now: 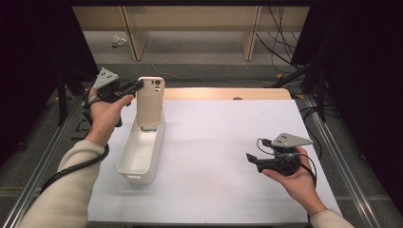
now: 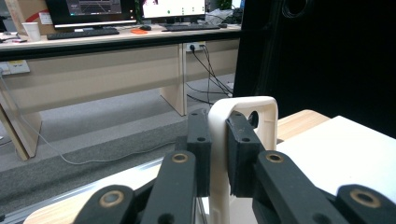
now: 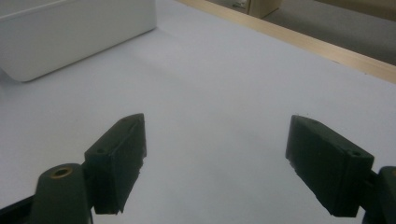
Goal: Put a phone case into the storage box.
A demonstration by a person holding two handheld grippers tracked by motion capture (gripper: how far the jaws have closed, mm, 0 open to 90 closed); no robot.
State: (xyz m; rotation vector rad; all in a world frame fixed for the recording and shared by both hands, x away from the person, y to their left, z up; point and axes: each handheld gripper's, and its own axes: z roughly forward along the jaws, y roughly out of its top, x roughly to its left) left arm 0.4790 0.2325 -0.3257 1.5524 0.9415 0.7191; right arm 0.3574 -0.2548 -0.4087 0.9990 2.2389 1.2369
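Note:
A cream phone case (image 1: 150, 100) stands upright with its lower end inside the far end of a long white bin (image 1: 139, 157). My left gripper (image 1: 138, 86) is shut on the case's upper left edge; in the left gripper view both black pads (image 2: 201, 149) press the case's rim (image 2: 243, 103) from either side. My right gripper (image 1: 252, 160) rests low over the white table sheet at the right, held in a hand, its jaws pointing left. In the right gripper view its jaws (image 3: 215, 168) stand wide apart with nothing between them.
The white bin (image 3: 70, 32) lies lengthwise at the left of the white sheet (image 1: 223, 142). A wooden table edge (image 1: 223, 93) runs along the far side. Metal rails (image 1: 332, 156) flank the table. Desk legs and cables sit on the floor beyond.

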